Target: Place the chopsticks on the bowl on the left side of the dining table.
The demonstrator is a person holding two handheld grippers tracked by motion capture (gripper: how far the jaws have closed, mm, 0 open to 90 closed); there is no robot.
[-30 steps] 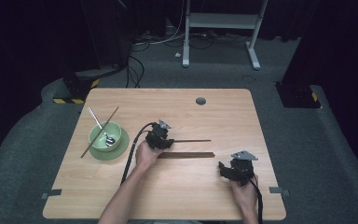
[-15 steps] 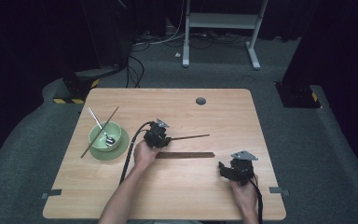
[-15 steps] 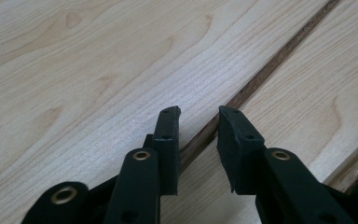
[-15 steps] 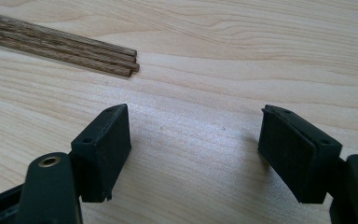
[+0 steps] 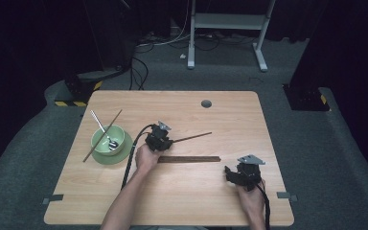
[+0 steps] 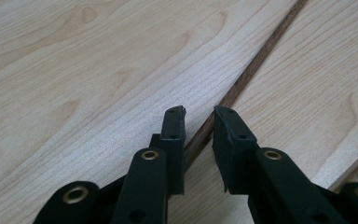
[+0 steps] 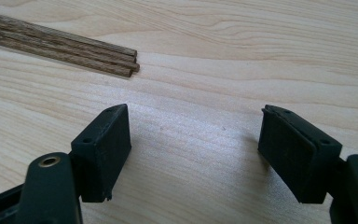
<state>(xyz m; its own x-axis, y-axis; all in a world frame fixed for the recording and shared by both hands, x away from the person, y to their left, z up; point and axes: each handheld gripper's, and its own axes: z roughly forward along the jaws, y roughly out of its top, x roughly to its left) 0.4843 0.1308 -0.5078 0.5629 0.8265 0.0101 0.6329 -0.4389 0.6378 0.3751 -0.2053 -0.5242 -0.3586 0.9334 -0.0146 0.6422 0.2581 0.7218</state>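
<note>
Left gripper [image 6: 199, 111] low over the wooden table [image 5: 182, 201], jaws just closing around a single dark chopstick [image 6: 242, 80] with narrow gaps left, chopstick lying near a chopstick bundle [image 5: 189, 159], right gripper [image 7: 193, 116] spread wide, holding nothing.

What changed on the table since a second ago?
The left gripper has been closing its jaws around the single chopstick, which lies between them with a gap still visible. The right gripper, the chopstick bundle and the green bowl stayed put.
</note>
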